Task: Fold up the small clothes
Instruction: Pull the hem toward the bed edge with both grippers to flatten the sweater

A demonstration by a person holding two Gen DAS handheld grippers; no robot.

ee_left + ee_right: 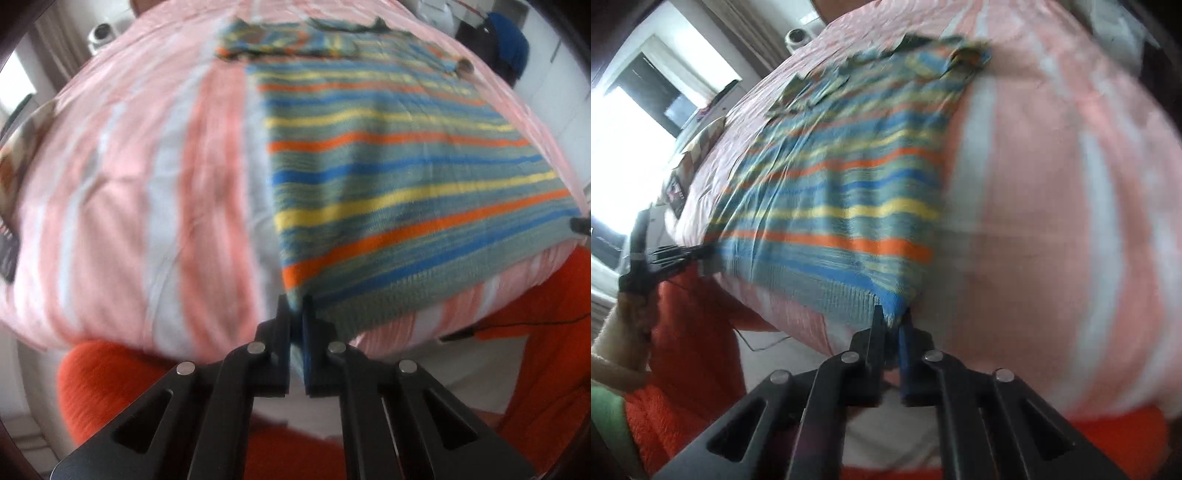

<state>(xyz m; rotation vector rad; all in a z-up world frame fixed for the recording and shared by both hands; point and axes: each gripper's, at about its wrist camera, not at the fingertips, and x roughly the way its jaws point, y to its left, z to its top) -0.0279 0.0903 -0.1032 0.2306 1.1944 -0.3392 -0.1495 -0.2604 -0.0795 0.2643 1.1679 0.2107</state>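
One striped knitted sweater (388,155) lies flat on the bed (129,184), hem nearest. The left gripper (296,306) is clamped on its left hem corner, the right gripper (892,317) on its right hem corner. Two grippers, one garment: the fold is starting, and next probably calls for lifting both corners evenly toward the collar.

The sweater (388,155) I'm working on is knit in grey-green with horizontal stripes of orange, yellow and blue, and its hem is plain grey-green ribbing. It lies on a bed cover (122,192) striped lengthwise in salmon pink and pale grey-white. My hand-held grippers, left (295,314) and right (892,321), are black with blue pads, and my trousers (110,384) are bright orange.
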